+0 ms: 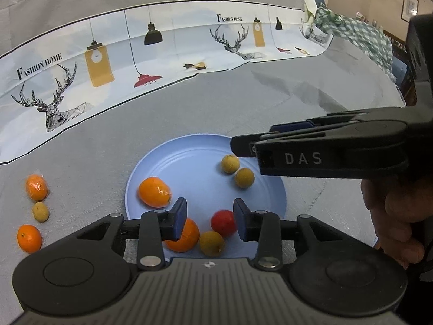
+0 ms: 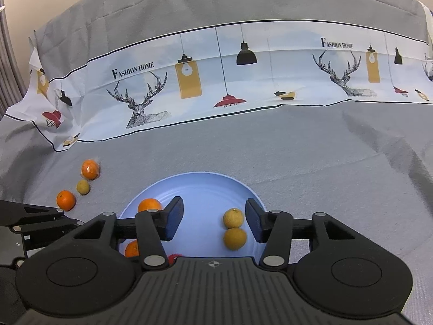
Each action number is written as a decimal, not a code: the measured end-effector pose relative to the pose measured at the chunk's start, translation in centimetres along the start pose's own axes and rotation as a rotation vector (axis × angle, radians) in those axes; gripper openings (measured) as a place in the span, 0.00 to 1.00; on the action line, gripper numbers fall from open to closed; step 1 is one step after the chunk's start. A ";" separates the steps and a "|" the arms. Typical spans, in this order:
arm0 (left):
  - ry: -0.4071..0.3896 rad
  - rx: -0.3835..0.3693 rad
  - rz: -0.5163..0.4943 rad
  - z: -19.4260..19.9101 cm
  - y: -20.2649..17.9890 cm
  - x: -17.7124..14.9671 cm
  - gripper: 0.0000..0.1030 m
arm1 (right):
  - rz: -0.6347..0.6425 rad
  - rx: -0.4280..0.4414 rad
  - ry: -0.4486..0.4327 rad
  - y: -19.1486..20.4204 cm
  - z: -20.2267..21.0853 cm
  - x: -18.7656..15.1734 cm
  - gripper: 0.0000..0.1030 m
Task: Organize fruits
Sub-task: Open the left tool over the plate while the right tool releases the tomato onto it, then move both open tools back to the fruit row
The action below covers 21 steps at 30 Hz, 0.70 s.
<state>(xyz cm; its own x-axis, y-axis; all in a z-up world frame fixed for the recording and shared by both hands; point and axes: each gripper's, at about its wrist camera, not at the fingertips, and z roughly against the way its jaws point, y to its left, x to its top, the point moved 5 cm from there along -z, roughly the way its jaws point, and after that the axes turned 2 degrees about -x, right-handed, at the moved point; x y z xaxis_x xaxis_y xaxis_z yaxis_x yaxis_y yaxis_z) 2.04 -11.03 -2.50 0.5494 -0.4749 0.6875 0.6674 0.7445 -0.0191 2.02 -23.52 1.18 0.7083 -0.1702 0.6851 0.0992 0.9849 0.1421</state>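
1. Hanging over the blue plate point(image 1: 167, 162), the left gripper point(image 1: 209, 220) has its jaws partly open and holds nothing; a small red fruit point(image 1: 223, 222) and a yellow-brown fruit point(image 1: 212, 243) sit on the plate in the gap below its blue pads point(image 1: 180, 216)
2. An orange point(image 1: 186, 237) lies partly hidden behind the left pad, and another orange point(image 1: 154, 191) lies further back on the plate
3. The right gripper point(image 2: 213, 220) is partly open too and grips nothing; two round yellow-brown fruits point(image 2: 233, 218) touch each other on the plate point(image 2: 203, 181), just beside its right pad point(image 2: 255, 223)
4. Off the plate, on the gray cloth point(image 1: 243, 103) (well to the left), sit two more oranges point(image 1: 36, 188) and one small yellow-brown fruit point(image 1: 40, 211); one of those oranges looks wrapped in clear plastic
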 end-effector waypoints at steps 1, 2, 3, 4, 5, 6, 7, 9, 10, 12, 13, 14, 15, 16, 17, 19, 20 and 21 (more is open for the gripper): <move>-0.002 0.003 0.001 0.0 0.0 0.0 0.41 | -0.003 -0.002 -0.001 0.1 0.0 -0.1 0.53; -0.005 0.008 0.001 0.1 0.1 0.0 0.41 | -0.004 -0.003 -0.002 0.0 0.0 -0.1 0.54; -0.008 0.014 0.001 0.1 0.1 0.1 0.41 | -0.004 -0.006 -0.003 0.0 0.1 0.0 0.54; -0.011 0.022 0.001 0.1 0.2 0.1 0.41 | -0.003 -0.008 -0.004 0.0 0.1 0.0 0.54; -0.013 0.028 0.001 0.1 0.3 0.1 0.41 | -0.003 -0.008 -0.005 0.0 0.1 0.0 0.54; -0.018 0.035 0.000 0.2 0.3 0.1 0.41 | -0.003 -0.009 -0.006 0.0 0.1 0.0 0.54; -0.027 0.046 0.000 0.3 0.4 0.2 0.41 | -0.001 -0.011 -0.007 0.0 0.1 0.0 0.54; -0.041 0.061 -0.003 0.3 0.6 0.3 0.40 | 0.001 -0.013 -0.009 0.1 0.2 0.0 0.54; -0.047 0.069 -0.004 0.4 0.7 0.4 0.40 | 0.002 -0.014 -0.009 0.2 0.2 0.0 0.54; -0.060 0.086 -0.005 0.5 0.9 0.5 0.40 | 0.001 -0.016 -0.011 0.2 0.2 0.0 0.54; -0.066 0.091 -0.003 0.6 1.0 0.5 0.40 | 0.000 -0.017 -0.012 0.3 0.2 0.0 0.54; -0.069 0.094 -0.002 0.7 1.0 0.5 0.40 | 0.000 -0.017 -0.013 0.3 0.2 0.1 0.54; -0.073 0.097 0.000 0.7 1.1 0.6 0.40 | 0.000 -0.018 -0.014 0.3 0.2 0.1 0.54; -0.076 0.099 0.003 0.8 1.2 0.6 0.40 | 0.002 -0.018 -0.016 0.4 0.3 0.1 0.54; -0.078 0.101 0.005 0.9 1.3 0.6 0.40 | 0.005 -0.019 -0.017 0.5 0.3 0.1 0.54; -0.082 0.105 0.010 1.0 1.5 0.7 0.40 | 0.011 -0.020 -0.021 0.7 0.4 0.2 0.54; -0.085 0.107 0.015 1.2 1.6 0.8 0.40 | 0.013 -0.020 -0.023 0.8 0.4 0.2 0.54; -0.087 0.109 0.021 1.3 1.8 0.8 0.40 | 0.015 -0.020 -0.026 0.8 0.5 0.2 0.54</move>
<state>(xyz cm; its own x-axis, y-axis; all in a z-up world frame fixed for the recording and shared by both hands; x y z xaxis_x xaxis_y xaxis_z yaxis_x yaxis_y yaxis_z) 3.01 -9.45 -1.04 0.5139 -0.4200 0.7480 0.5953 0.8024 0.0415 1.90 -22.75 1.76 0.6911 -0.1561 0.7057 0.1029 0.9877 0.1176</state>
